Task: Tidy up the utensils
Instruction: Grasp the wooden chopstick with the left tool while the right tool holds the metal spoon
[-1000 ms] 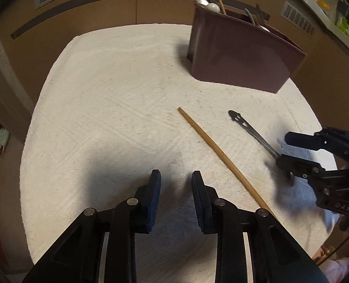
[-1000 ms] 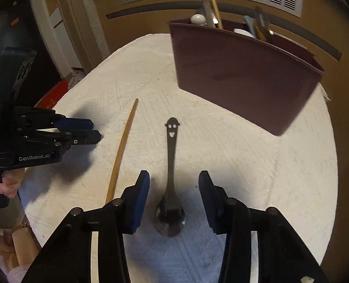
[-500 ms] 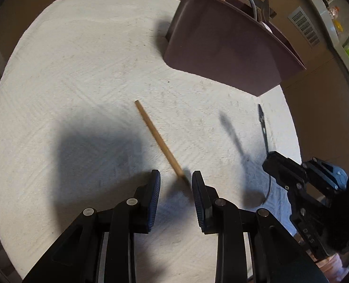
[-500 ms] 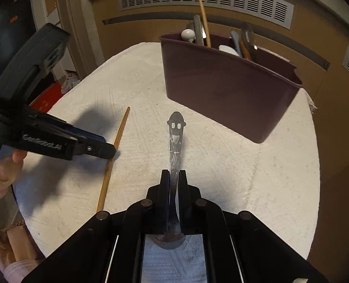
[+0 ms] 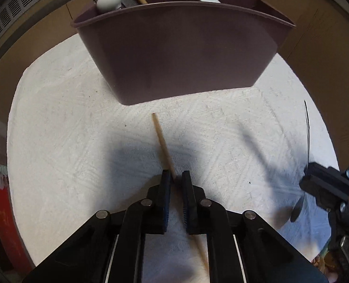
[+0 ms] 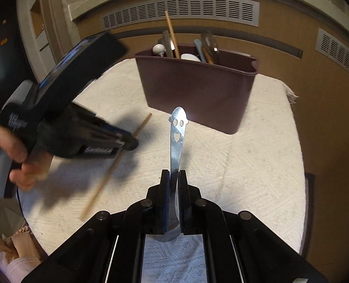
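Note:
A wooden chopstick lies on the white cloth, pointing at the maroon utensil caddy. My left gripper has closed around the chopstick's middle; the stick runs between its fingers. In the right wrist view the left gripper sits over the chopstick. My right gripper is shut on a metal spoon with a smiley-face handle, held above the cloth with the handle towards the caddy. The spoon and right gripper show at the right in the left wrist view.
The caddy holds several utensils: a white-knobbed one, a chopstick, spoons. The cloth-covered round table ends at brown cabinet walls with vents. A red object stands left of the table.
My left gripper moved forward to the chopstick and closed on it. My right gripper closed on the spoon and lifted it off the cloth.

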